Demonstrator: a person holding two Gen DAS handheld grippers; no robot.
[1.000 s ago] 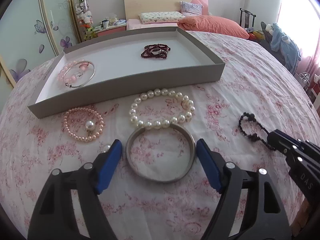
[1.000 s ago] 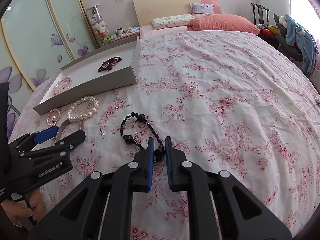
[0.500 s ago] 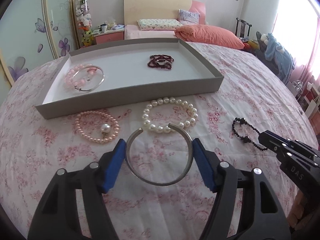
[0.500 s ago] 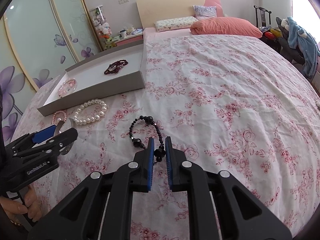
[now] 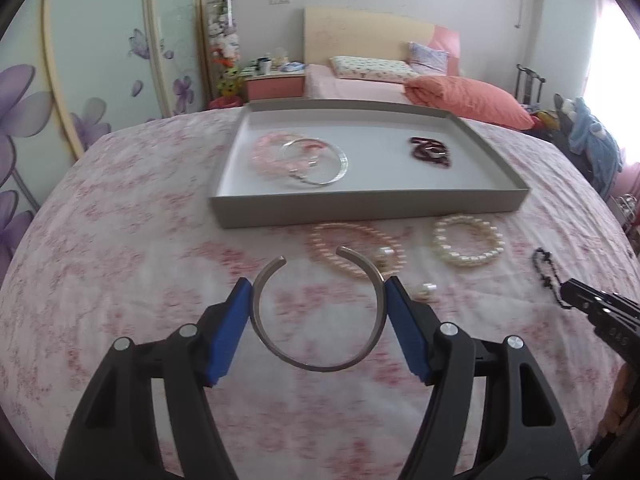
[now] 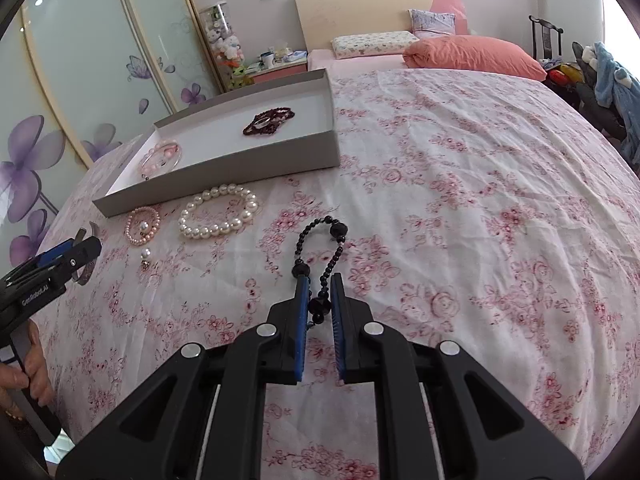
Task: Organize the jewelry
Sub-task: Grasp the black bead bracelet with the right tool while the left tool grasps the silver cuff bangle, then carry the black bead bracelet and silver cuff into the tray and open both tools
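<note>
A silver open bangle [image 5: 318, 312] is clamped between the blue pads [image 5: 231, 330] of the left gripper [image 5: 320, 328], the jaws being set wide across its full width. The bangle is carried above the floral bedspread [image 6: 460, 208], its gap turned away from the camera toward the tray [image 5: 360, 206]. The right gripper [image 6: 319, 312] is closed narrowly on a black bead bracelet [image 6: 320, 248], whose loop is stretched forward from the pads over the cloth.

The grey tray is seen beyond the left gripper, its near wall standing upright and facing the tool. Inside it, a pink bead bracelet [image 5: 272, 152] and a thin silver bangle [image 5: 320, 162] are overlapped at the left, and a dark red bead bracelet [image 5: 430, 152] is laid toward the right; white floor is left bare between these two groups and along the near wall. Just outside the near wall, a pink pearl bracelet [image 5: 352, 248] and a white pearl bracelet [image 5: 468, 238] are set side by side on the bedspread, with a loose pearl [image 5: 426, 290] near the left gripper's right pad. To the left of the tray and the held bangle, a broad stretch of bedspread is left uncovered. In the right wrist view, the cloth to the right of the tray's end wall is likewise uncovered as far as the orange pillow [image 6: 472, 58].
</note>
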